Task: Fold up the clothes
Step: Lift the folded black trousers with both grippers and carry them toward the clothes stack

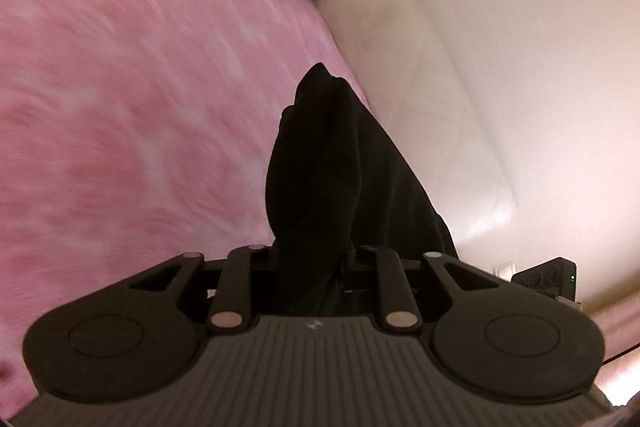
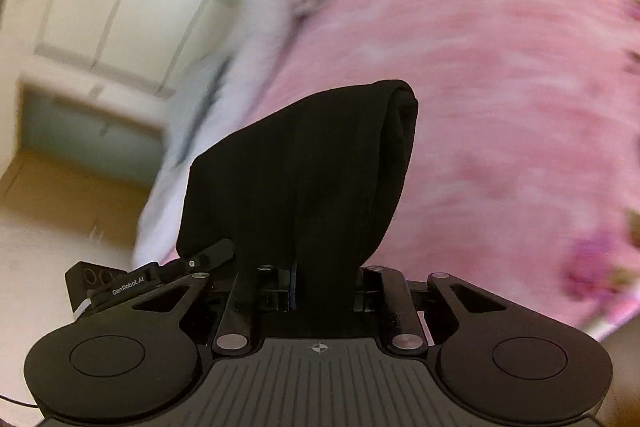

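Above the pink bedspread, both my tongs grip one black garment. My left tongs are closed on a bunched fold of the dark cloth, which stands up between the fingers and hides them, so I cannot see the pads themselves. My right tongs are likewise clamped on the black garment, its rounded, folded edge rising ahead of the camera and covering the fingers. From the right wrist, the other tongs' black body shows low at the left, just beside the cloth. Bedspread and the pale wall are blurred.
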Demonstrator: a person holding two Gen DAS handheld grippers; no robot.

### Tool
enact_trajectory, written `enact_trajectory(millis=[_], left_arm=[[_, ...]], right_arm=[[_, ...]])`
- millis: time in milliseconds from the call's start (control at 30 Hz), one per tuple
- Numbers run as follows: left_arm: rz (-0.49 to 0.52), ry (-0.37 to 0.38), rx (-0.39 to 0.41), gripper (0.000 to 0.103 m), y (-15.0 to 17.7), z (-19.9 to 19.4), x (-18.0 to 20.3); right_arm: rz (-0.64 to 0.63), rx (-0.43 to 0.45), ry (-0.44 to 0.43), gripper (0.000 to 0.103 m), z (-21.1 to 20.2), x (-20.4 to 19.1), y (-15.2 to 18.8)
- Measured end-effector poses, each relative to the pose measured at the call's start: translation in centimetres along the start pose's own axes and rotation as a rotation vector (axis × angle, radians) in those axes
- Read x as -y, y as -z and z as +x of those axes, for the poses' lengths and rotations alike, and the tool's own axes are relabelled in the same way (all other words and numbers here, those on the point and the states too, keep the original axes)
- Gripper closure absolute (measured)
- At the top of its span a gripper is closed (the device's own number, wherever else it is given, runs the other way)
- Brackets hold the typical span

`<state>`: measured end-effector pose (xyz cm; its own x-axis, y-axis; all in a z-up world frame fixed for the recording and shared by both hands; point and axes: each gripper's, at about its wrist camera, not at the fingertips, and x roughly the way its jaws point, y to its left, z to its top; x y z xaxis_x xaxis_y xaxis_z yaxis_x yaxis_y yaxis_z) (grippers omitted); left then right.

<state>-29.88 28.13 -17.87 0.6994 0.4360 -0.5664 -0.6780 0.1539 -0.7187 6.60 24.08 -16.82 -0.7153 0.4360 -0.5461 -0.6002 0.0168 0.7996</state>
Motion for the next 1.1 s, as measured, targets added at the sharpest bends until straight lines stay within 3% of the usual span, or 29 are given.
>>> enact_trajectory(millis=[200, 333, 633, 867, 1100], left_arm=[[-0.093, -0.111, 0.254, 0.086, 1.7, -15.7, -1.1], [-0.148, -0.18, 0.41, 0.086, 4.1, -26.1, -3.1], [-0.221, -0.27, 0.566, 0.086, 7.1, -45.0, -11.3], [-0.307, -0.349, 0.675, 0.086, 8.6, -56.2, -17.0], [-0.389, -0.45, 0.871, 0.086, 11.1, -61.8, -17.7]], right_arm=[[-0.148, -0.163, -0.141, 0.084, 5.7, -12.3, -0.1], [-0.237, -0.262, -0.227, 0.084, 10.7, -20.4, 2.5], [-0.33, -0.39, -0.313, 0.084, 22.2, -35.7, 12.7], [-0.379, -0.521, -0.336, 0.084, 30.5, -44.2, 18.3], [-0.495, -0.624, -0.432, 0.084, 36.8, -50.2, 21.5]])
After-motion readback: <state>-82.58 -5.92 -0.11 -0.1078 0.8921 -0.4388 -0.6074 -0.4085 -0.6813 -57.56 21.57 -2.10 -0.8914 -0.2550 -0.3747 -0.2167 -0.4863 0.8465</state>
